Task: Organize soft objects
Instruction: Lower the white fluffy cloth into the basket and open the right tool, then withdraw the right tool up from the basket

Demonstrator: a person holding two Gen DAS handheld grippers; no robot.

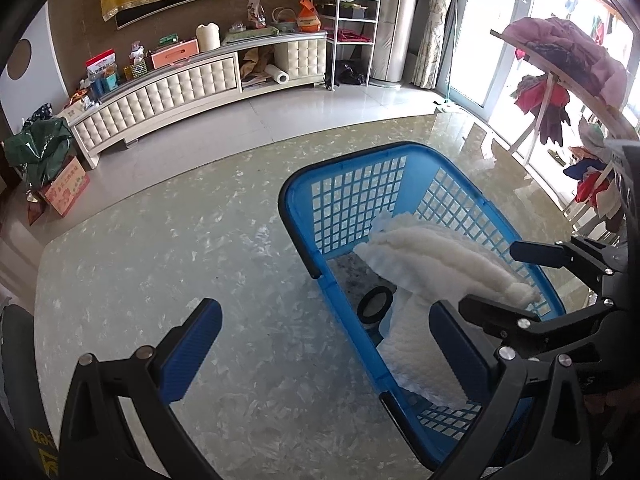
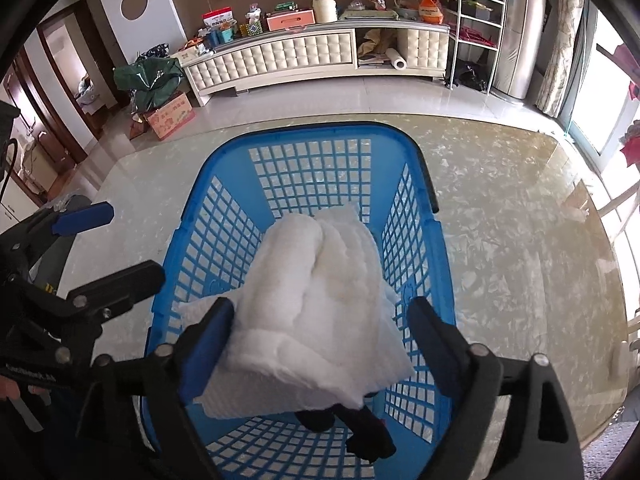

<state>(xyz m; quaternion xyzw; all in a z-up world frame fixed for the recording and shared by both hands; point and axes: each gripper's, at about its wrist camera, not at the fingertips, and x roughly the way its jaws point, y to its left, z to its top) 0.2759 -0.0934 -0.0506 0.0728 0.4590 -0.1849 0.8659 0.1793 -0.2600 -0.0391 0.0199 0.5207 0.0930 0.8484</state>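
White quilted cloth pad [image 2: 320, 300] drapes inside the blue lattice plastic basket [image 2: 224, 216] on the marbled tabletop [image 2: 500, 240], between the right gripper [image 2: 320, 320] jaws, spread open; best withdrawn straight upward without snagging it.

Bright daylight from blown-out windows [image 1: 516, 36] at right; glare across the glossy surface [image 2: 516, 216]. Strong fisheye bending and black vignette at edges. Sharp throughout.
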